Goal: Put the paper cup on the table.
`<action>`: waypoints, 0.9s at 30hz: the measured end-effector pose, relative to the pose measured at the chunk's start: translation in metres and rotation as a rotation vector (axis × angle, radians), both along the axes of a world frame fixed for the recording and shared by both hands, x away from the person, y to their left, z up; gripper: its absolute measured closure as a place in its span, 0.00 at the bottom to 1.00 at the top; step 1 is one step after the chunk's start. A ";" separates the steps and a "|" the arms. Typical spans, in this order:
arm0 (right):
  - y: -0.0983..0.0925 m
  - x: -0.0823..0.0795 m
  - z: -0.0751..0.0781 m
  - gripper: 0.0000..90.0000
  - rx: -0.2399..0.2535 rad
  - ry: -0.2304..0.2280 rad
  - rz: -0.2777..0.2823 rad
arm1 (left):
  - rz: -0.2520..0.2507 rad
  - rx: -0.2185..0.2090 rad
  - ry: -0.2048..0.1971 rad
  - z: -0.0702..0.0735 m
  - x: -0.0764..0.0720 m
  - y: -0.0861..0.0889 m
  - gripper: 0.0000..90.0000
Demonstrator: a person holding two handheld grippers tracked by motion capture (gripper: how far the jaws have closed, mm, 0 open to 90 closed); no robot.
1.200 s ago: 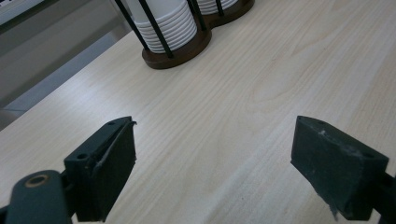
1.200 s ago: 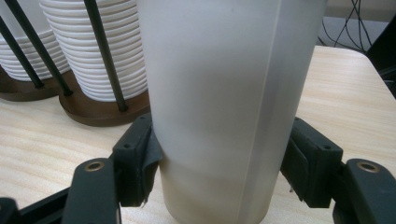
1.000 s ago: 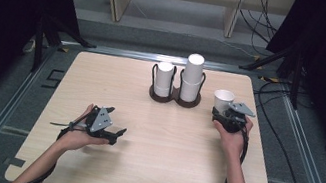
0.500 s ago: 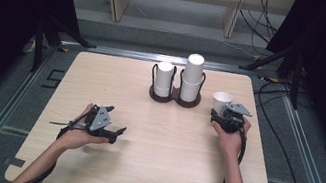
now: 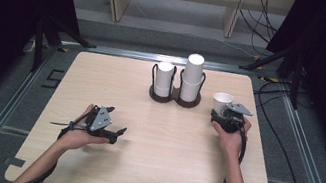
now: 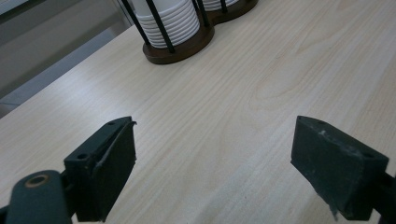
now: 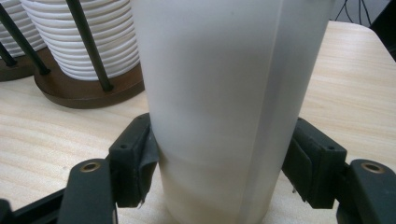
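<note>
Two hand-held grippers on a pale wooden surface, a white cup at the right one.

Lower left, the left hand-held gripper (image 5: 115,133) rests with jaws apart, empty. Upper centre stands a brown cup holder (image 5: 173,98) with stacked cups. Centre right, the cup (image 5: 221,102) stands upright between the right hand-held gripper (image 7: 219,172) jaws, which have just been opening; the left pad still touches it.
</note>
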State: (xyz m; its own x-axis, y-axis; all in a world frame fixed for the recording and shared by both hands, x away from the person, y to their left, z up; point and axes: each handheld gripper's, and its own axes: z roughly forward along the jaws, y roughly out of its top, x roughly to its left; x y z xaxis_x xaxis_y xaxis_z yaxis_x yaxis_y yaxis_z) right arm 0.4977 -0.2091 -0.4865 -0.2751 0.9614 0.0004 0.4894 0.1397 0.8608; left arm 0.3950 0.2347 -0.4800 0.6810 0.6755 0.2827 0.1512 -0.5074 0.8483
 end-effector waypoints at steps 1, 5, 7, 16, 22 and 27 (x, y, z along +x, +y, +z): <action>0.000 -0.001 0.000 0.36 0.008 0.006 0.001 | -0.001 0.008 0.006 0.000 0.000 0.000 0.15; 0.001 -0.003 0.000 0.36 0.027 0.022 -0.013 | -0.002 -0.001 0.000 0.000 0.000 0.000 0.15; -0.001 -0.002 0.000 0.36 0.011 0.013 0.004 | -0.003 0.009 0.004 0.001 0.000 0.000 0.15; -0.003 -0.007 0.000 0.36 0.005 0.042 0.009 | -0.003 0.006 0.011 0.000 0.000 0.000 0.15; -0.004 -0.009 -0.001 0.32 0.009 0.045 0.017 | 0.005 -0.001 0.009 -0.001 -0.001 0.002 0.15; -0.005 -0.009 -0.001 0.17 0.024 0.064 0.002 | 0.023 -0.040 0.005 -0.001 -0.004 0.008 0.15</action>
